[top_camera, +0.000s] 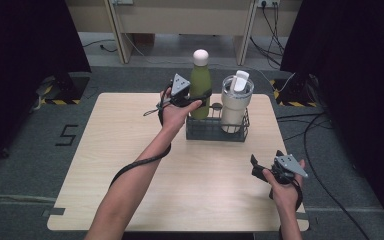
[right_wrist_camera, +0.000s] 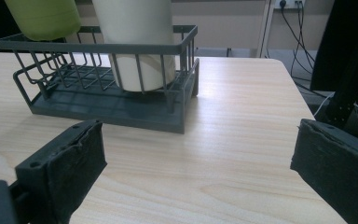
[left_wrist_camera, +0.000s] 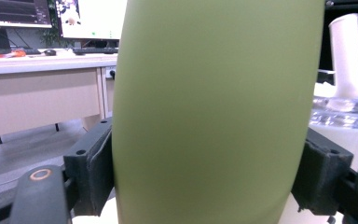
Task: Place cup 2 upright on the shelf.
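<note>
Two hand-held grippers: left [top_camera: 200, 96] clamps smooth green bottle [top_camera: 200, 82] in wire basket [top_camera: 217, 131], right [top_camera: 260, 165] open.

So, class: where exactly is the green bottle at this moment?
In the high view the green bottle stands upright at the left end of the dark wire basket, beside the white tumbler. The left tool is clamped around its body.

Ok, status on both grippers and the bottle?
Left gripper shut on tall green bottle, lifted in grey wire basket. Right gripper open, idle. Nothing blocking.
</note>
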`<state>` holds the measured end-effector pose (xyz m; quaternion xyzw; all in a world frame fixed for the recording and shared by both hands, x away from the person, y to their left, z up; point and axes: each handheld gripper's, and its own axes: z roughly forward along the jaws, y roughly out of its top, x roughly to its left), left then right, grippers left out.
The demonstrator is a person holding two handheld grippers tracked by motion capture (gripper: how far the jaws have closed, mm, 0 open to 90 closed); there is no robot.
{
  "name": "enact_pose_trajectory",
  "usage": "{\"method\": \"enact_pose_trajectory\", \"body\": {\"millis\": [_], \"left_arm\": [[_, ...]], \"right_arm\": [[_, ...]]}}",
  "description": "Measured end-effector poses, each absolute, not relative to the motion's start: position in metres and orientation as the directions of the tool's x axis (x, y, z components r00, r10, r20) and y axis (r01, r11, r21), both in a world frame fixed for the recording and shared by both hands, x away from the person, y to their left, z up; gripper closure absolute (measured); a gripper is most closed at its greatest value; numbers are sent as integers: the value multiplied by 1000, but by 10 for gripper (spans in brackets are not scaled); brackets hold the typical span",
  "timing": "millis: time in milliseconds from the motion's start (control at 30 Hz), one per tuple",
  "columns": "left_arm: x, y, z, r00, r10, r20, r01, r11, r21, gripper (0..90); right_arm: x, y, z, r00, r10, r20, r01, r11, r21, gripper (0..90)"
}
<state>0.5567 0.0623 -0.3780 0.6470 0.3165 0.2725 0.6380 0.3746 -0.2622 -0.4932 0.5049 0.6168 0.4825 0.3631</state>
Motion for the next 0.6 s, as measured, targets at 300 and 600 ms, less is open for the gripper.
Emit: {"method": "enact_pose_trajectory", "body": {"millis": [300,600], "left_arm": [[563,59,-389,644,762,-76,96,18,995,201],[567,55,-401,636,767,-84,122,8,992,201]], "right_arm": [[375,-262,-494,-227,973,45,278,20,960,26],[375,-261,-495,-232,972,42,277,25,960,27]]}}
